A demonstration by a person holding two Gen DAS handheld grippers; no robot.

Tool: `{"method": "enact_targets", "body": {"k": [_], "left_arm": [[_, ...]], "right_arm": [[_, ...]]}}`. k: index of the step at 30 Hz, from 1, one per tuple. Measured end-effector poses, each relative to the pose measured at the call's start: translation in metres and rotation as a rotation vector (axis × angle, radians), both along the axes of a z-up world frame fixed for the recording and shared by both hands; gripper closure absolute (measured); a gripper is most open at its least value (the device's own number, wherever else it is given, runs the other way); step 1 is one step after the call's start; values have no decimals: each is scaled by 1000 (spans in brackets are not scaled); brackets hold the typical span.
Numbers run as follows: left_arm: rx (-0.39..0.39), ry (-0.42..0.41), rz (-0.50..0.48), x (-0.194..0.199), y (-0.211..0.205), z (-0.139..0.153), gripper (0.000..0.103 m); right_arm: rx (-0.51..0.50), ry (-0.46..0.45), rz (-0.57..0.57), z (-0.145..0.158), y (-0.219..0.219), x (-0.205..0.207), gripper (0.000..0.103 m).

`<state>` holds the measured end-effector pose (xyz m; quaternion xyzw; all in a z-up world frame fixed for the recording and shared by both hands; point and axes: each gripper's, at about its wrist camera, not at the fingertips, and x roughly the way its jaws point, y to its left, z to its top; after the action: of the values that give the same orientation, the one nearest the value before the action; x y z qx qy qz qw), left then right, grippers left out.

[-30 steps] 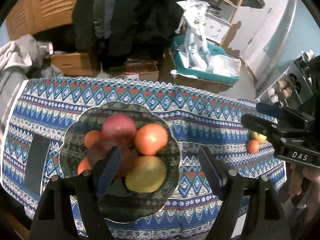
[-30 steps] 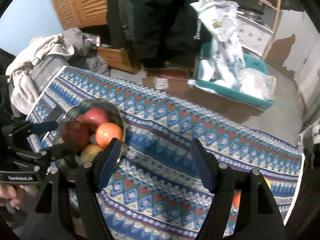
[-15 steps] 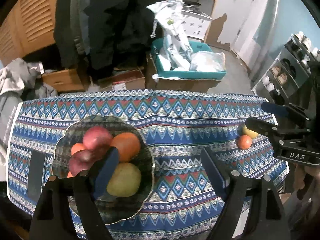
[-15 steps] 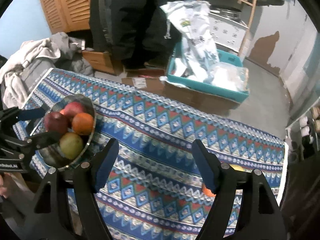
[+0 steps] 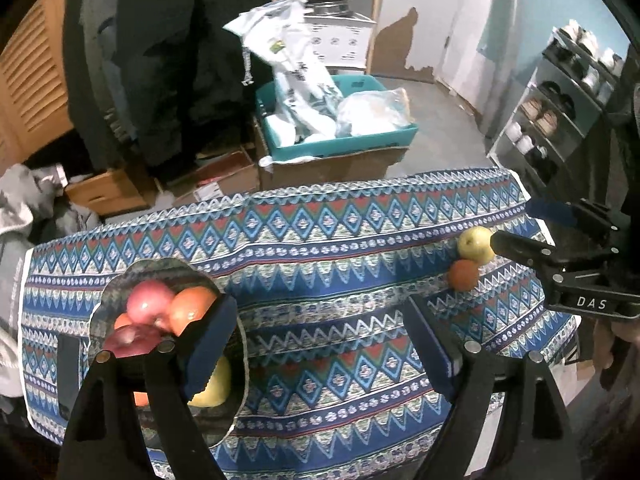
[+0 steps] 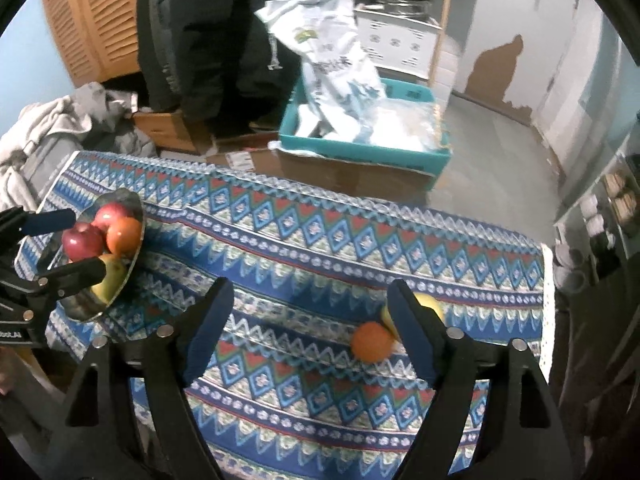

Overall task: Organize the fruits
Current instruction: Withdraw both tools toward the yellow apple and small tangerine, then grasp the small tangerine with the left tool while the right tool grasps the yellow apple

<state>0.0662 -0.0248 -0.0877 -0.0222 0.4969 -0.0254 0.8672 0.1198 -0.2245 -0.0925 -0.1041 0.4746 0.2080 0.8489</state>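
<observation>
A dark patterned bowl (image 5: 116,280) at the left of the blue patterned tablecloth (image 5: 340,240) holds red apples (image 5: 150,300), oranges (image 5: 192,308) and a yellow fruit (image 5: 218,388). My left gripper (image 5: 320,320) hangs just right of the bowl; its jaws are opening with only cloth between them. At the table's right end a loose orange (image 6: 371,341) touches a yellow-green apple (image 6: 430,304), half hidden behind my right finger (image 6: 412,332). My right gripper (image 6: 310,308) hovers left of that pair, jaws opening and empty. In the left wrist view it (image 5: 520,228) sits beside the apple (image 5: 476,244).
A dark flat rectangle (image 5: 68,372) lies on the cloth left of the bowl. Beyond the table's far edge stand a person in dark clothes (image 6: 208,40), a teal crate (image 6: 360,152) of white bags on a cardboard box, and grey clothing (image 6: 44,136). A shoe rack (image 5: 560,112) stands at right.
Both grippers moved right along the table, so the bowl slid left in both views. The loose orange and apple came close to the right gripper, whose jaws widened.
</observation>
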Motion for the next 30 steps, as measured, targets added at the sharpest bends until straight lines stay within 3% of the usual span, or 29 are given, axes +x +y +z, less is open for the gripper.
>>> {"method": "enact_targets", "body": {"k": [15,30], "left_arm": [[46,18,-100,25,-60,-9,17],[61,81,-134,70,-77,-56,17]], "right_arm": [[4,42,-98,-20,-71,16,22],[-12,154,-76,-87,-81,57,22]]}}
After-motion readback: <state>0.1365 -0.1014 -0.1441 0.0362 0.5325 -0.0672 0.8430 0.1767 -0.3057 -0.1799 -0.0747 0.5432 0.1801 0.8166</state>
